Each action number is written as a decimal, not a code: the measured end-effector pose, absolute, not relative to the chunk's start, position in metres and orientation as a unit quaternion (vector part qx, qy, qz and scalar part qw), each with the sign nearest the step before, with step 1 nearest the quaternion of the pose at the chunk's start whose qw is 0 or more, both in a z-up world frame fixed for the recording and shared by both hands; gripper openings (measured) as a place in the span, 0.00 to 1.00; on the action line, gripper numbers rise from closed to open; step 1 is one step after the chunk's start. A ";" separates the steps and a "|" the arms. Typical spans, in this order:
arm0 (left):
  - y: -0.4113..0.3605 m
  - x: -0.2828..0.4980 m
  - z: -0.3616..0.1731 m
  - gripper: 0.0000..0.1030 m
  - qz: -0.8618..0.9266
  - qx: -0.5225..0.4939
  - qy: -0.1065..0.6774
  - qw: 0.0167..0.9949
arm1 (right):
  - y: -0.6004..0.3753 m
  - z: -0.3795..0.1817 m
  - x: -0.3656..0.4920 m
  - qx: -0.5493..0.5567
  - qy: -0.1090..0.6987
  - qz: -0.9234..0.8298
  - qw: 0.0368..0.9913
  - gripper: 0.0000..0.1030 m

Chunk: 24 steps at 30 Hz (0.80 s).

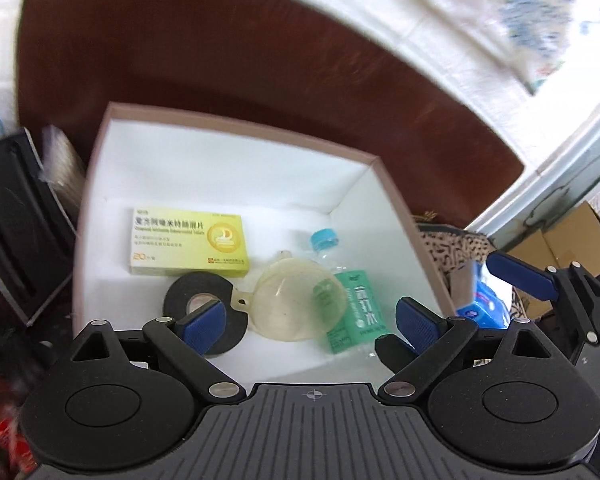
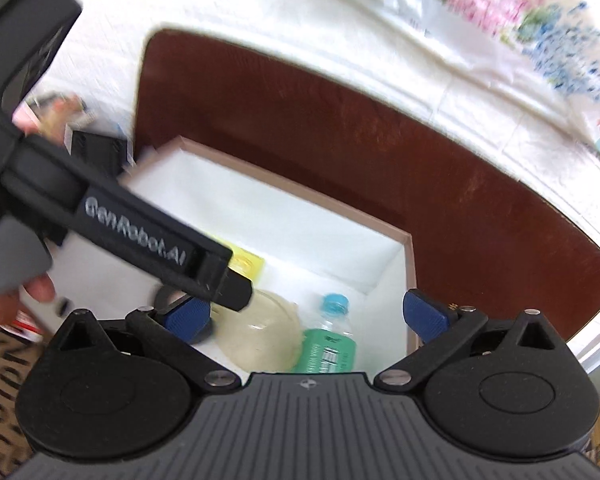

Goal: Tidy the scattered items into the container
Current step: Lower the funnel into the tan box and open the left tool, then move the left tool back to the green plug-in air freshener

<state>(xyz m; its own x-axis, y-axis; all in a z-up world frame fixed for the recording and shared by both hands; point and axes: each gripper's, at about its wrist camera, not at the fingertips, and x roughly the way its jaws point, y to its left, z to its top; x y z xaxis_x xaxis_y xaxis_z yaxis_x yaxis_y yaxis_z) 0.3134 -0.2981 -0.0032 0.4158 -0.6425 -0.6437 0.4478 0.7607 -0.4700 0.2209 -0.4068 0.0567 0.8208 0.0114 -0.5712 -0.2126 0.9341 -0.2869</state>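
working left to right in the white box (image 1: 228,176), the yellow carton (image 1: 188,242), black tape roll (image 1: 204,312), clear funnel (image 1: 296,300) and green bottle (image 1: 356,308) are lying inside. both the left gripper (image 1: 310,320) and right gripper (image 2: 314,314) are hanging apart and empty, so a drop seems finished; next is seeking leftovers, perhaps the blurred blue packet (image 1: 480,304) outside.

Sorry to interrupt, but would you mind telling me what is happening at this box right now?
A person is tidying items into the white box. Both the left tongs and right tongs are open and empty above it. Inside lie a yellow medicine carton, a black tape roll, a clear funnel and a green-labelled bottle.
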 end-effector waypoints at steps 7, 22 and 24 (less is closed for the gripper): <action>-0.264 0.241 0.029 0.98 -0.323 -0.081 0.355 0.874 | -0.382 0.077 0.166 -0.139 0.260 0.086 0.952 1.00; -0.147 0.132 0.020 1.00 -0.283 -0.115 0.277 0.911 | -0.291 0.065 0.077 -0.124 0.256 0.135 0.949 1.00; -0.127 0.124 0.011 1.00 -0.271 -0.133 0.279 0.912 | -0.279 0.060 0.070 -0.114 0.258 0.152 0.947 1.00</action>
<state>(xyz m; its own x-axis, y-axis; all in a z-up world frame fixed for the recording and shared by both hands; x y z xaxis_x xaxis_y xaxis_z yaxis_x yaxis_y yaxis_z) 0.1239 -0.1271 0.0111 0.6976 -0.5685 -0.4361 0.4203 0.8176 -0.3935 0.0697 -0.2792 0.0604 0.8208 0.2302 -0.5228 -0.3475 0.9276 -0.1371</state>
